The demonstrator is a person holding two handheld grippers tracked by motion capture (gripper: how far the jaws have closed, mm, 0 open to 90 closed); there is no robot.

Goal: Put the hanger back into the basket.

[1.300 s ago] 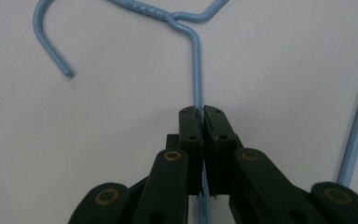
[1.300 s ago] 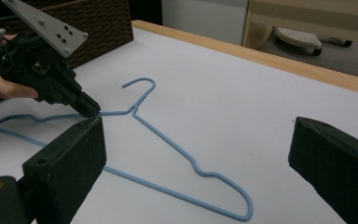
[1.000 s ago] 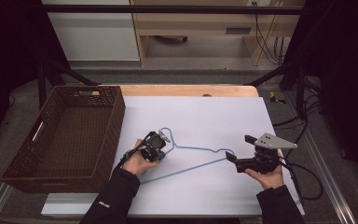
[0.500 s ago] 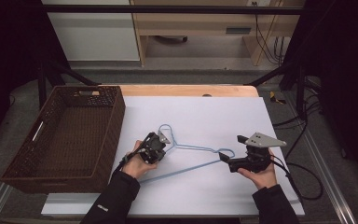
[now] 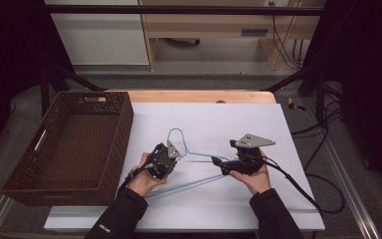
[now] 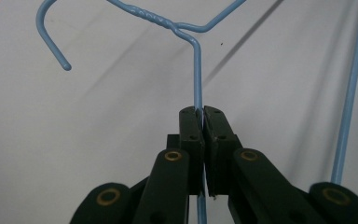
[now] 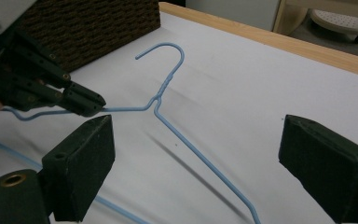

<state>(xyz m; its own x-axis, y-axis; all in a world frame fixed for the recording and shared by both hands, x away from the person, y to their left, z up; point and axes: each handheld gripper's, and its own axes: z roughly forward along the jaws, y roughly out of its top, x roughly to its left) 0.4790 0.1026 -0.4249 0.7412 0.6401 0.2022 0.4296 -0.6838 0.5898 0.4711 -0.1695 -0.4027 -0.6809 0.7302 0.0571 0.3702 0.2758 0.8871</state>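
Note:
A blue wire hanger (image 5: 177, 132) is held slightly above the white table cover and throws a shadow on it. My left gripper (image 5: 173, 157) is shut on the hanger's shoulder wire just beside the twisted neck. In the left gripper view the wire (image 6: 197, 70) runs straight into the pinched jaws of that gripper (image 6: 203, 112). My right gripper (image 5: 218, 163) stands to the right of the neck with its jaws wide apart. They have just been closing a little. In the right gripper view the hanger's other arm (image 7: 200, 156) passes between the jaws of that gripper (image 7: 196, 156), untouched, with the left gripper (image 7: 86, 105) opposite.
A dark wicker basket (image 5: 125, 124) stands at the table's left, close to the left hand. A wooden strip (image 5: 199, 96) borders the far edge of the white cover (image 5: 238, 119). Cables trail off the right side.
My right gripper has moved left along the hanger toward its neck. The left gripper has raised the hanger a little while keeping its grip.

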